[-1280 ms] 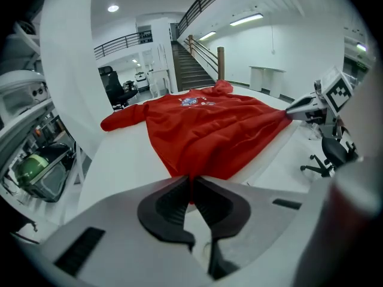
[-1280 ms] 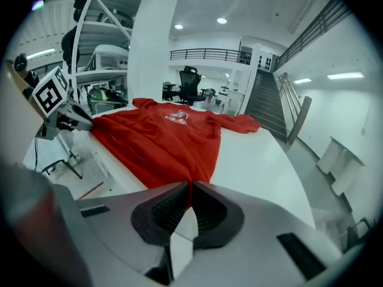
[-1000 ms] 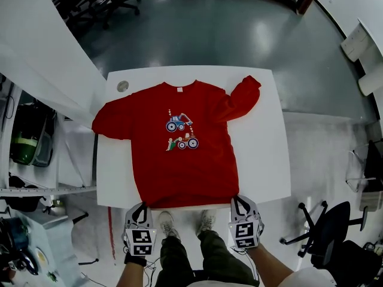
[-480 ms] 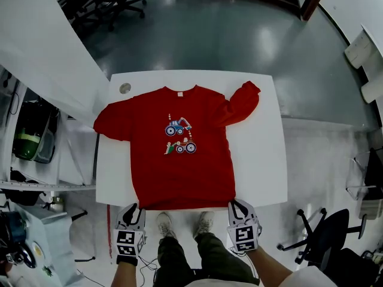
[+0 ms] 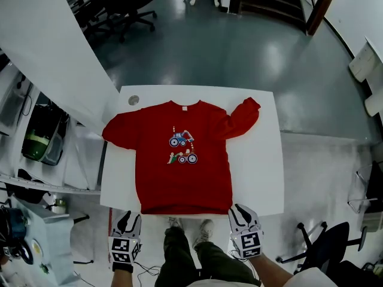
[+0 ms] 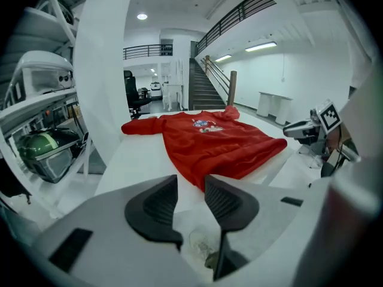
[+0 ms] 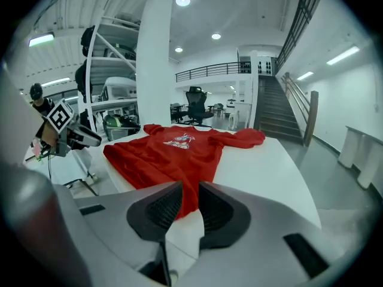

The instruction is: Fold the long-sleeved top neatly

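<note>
The red long-sleeved top (image 5: 179, 178) lies flat on the white tabletop (image 5: 258, 172), front up, with its tractor print (image 5: 182, 149) near the middle of the chest. Its hem runs along the near edge of the tabletop, right in front of me. The sleeve on my right (image 5: 242, 116) is bent and lies toward the far right corner. The sleeve on my left (image 5: 117, 134) is bunched at the left edge.

My left hand-held gripper (image 5: 129, 218) hangs off the near edge, clear of the cloth and a little out past the hem's left corner. Its jaws have just been opening and stand a narrow gap apart with nothing between them. In the left gripper view the hem corner shows beyond the gap.

My right hand-held gripper (image 5: 240, 210) sits just off the near edge beside the hem's right corner. Its jaws have also just been opening to a narrow gap and they grip nothing.

A small grey round disc (image 5: 133, 100) rests at the far left corner of the tabletop, apart from the top. My shoes (image 5: 206, 225) show on the floor below the near edge.
</note>
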